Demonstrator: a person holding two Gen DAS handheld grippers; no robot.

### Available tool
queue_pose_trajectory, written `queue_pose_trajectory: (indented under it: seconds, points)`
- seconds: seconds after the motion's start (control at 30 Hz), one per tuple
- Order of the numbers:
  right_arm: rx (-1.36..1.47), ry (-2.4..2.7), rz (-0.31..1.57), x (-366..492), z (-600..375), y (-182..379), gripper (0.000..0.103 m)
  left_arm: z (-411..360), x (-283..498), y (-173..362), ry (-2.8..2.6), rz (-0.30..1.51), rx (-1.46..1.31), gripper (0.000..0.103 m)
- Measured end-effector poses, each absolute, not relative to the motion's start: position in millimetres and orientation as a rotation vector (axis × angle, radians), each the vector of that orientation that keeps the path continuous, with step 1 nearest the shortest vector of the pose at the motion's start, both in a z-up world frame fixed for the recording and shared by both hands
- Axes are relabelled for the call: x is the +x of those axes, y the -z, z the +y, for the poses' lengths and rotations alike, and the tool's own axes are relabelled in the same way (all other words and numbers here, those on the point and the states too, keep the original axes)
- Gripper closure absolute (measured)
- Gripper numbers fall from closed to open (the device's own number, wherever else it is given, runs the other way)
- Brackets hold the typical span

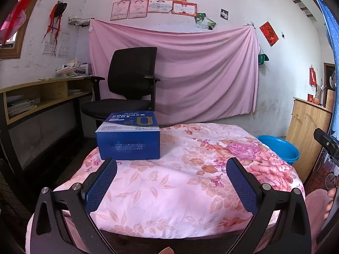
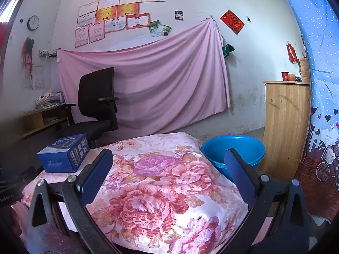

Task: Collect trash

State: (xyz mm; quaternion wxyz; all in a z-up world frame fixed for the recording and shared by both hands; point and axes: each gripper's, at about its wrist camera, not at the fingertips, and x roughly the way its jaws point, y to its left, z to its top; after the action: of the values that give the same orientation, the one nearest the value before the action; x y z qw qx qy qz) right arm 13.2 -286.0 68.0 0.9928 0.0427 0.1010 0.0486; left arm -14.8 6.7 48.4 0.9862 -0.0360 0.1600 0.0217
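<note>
approach step judged: blue carton (image 1: 128,136) untouched on floral quilt (image 1: 180,186). left gripper (image 1: 171,170) and right gripper (image 2: 168,160) held wide, empty. carton to be grasped, probably binned in blue bucket (image 2: 235,148).

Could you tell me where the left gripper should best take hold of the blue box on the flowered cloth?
Probably across the blue box by its two short end faces, approached from the near side: the left gripper is open and almost facing its long front.
</note>
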Motion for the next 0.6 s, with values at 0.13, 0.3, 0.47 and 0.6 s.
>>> queue_pose_trajectory:
  seconds: [0.13,0.3,0.47,0.6]
  points:
    - [0.071,-0.105,0.197,11.8,-282.2,-63.6,0.000,11.6,-13.7,-44.8,-0.047,0.326,-0.080,0.002]
    - [0.050,-0.103,0.217,15.0,-278.4,-54.7,0.000,10.0,-11.7,-39.3,-0.044,0.331,-0.084,0.002]
    - [0.052,-0.100,0.233,18.8,-281.3,-49.4,0.000,6.5,-8.7,-34.3,-0.033,0.337,-0.066,0.002]
    - [0.053,-0.111,0.249,22.5,-281.1,-45.8,0.000,5.3,-6.8,-32.6,-0.028,0.340,-0.060,0.002]
